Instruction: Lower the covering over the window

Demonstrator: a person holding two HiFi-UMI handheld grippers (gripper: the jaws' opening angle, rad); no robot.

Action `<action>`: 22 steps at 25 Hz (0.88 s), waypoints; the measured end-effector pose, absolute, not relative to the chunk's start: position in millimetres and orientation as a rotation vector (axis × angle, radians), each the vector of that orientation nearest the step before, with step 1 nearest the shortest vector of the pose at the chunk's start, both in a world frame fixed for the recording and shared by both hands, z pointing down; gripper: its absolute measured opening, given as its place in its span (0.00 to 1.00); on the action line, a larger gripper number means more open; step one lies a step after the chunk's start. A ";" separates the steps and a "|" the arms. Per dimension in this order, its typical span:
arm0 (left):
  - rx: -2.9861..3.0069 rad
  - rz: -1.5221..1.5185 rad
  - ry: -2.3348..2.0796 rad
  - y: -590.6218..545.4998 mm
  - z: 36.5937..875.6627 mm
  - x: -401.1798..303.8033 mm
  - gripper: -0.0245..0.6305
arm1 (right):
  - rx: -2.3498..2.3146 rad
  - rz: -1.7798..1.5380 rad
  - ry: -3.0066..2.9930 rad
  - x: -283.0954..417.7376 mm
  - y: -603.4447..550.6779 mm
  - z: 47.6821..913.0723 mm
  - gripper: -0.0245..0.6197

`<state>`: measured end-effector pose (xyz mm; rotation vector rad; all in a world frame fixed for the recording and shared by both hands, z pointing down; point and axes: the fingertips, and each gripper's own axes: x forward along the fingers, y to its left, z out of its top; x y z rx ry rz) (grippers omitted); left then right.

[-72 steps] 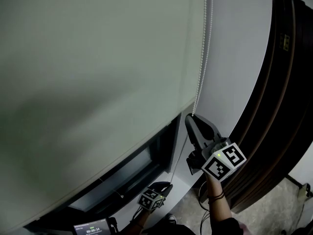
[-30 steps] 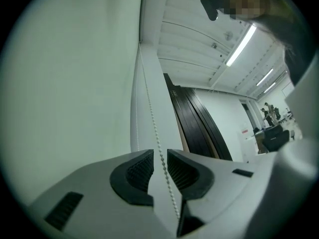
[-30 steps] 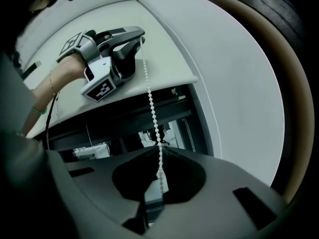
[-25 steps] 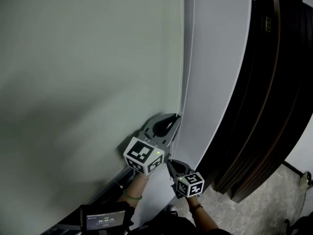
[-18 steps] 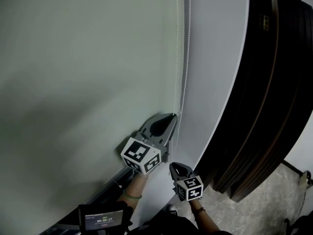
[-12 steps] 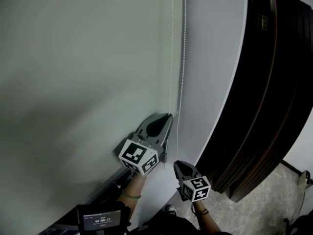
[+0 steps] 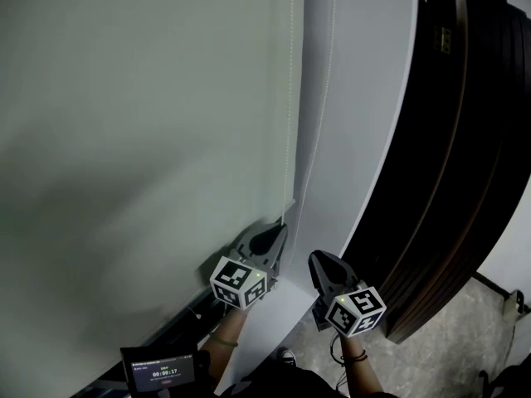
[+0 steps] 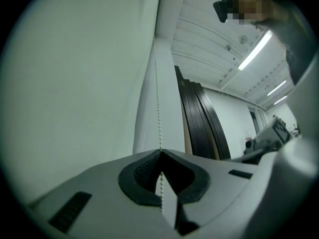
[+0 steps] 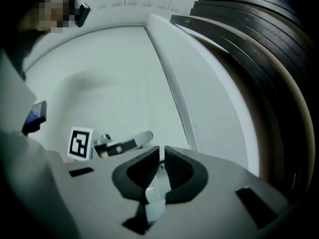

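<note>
Blind, pale green, covers the window down to a dark strip at the head view's lower left. Nearest, a small screen reads 00:00:17. The left gripper at the blind's right edge is clamped on the bead chain; only its own view shows the beads pinched at the tips. The right gripper, just beside it, has pads nearly together, with a thin slit and nothing in it. Its view alone shows the left marker cube. Dark curved panels stand beyond; their small label is unreadable.
</note>
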<state>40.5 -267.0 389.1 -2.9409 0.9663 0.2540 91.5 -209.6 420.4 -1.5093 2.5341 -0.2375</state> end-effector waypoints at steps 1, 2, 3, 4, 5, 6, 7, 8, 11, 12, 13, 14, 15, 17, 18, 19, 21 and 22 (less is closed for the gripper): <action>-2.954 0.230 0.976 -265.7 401.3 40.3 0.04 | -1.485 -0.225 2.543 89.9 -208.5 412.8 0.07; -2.968 0.201 0.981 -264.2 413.3 40.9 0.04 | -1.457 -0.210 2.557 87.0 -207.4 404.6 0.07; -2.986 0.170 0.988 -262.9 426.3 41.8 0.04 | -1.432 -0.192 2.575 83.4 -206.4 396.0 0.07; -3.006 0.132 0.999 -261.6 441.1 42.5 0.04 | -1.414 -0.168 2.595 79.2 -205.7 387.3 0.07; -3.027 0.086 1.013 -260.2 457.9 43.0 0.04 | -1.402 -0.139 2.614 74.8 -205.4 379.2 0.07; -3.051 0.035 1.027 -258.1 476.3 43.5 0.04 | -1.391 -0.105 2.636 70.1 -205.4 372.0 0.08; -3.076 -0.018 1.038 -255.4 495.4 44.0 0.04 | -1.379 -0.068 2.661 65.0 -206.0 365.9 0.09; -3.101 -0.065 1.048 -252.0 514.0 44.3 0.04 | -1.369 -0.029 2.689 59.4 -207.2 360.9 0.12; -3.158 -0.161 1.070 -242.0 556.2 42.8 0.04 | -1.358 0.082 2.754 44.0 -215.8 346.1 0.18; -3.163 -0.178 1.077 -240.4 564.2 42.2 0.04 | -1.350 0.107 2.757 40.4 -220.3 339.4 0.18; -3.164 -0.184 1.081 -239.9 568.9 42.1 0.04 | -1.342 0.127 2.755 37.9 -225.3 331.7 0.18; -3.164 -0.182 1.084 -240.3 571.0 42.7 0.04 | -1.337 0.145 2.751 36.6 -230.6 323.6 0.19; -3.164 -0.181 1.085 -241.3 571.4 43.9 0.04 | -1.332 0.164 2.745 35.9 -235.7 314.6 0.19; -3.163 -0.189 1.083 -243.6 570.7 46.2 0.04 | -1.309 0.205 2.728 33.3 -243.0 291.7 0.20; -3.162 -0.193 1.083 -243.9 570.3 46.4 0.04 | -1.296 0.228 2.717 31.6 -245.0 279.0 0.20; -3.162 -0.196 1.085 -243.1 570.3 45.9 0.04 | -1.289 0.249 2.704 30.1 -246.3 267.1 0.20; -3.162 -0.201 1.092 -240.0 571.7 43.5 0.04 | -1.291 0.289 2.675 28.7 -249.3 246.2 0.20; -3.161 -0.201 1.094 -239.1 572.6 42.7 0.04 | -1.298 0.306 2.662 29.5 -252.3 237.1 0.20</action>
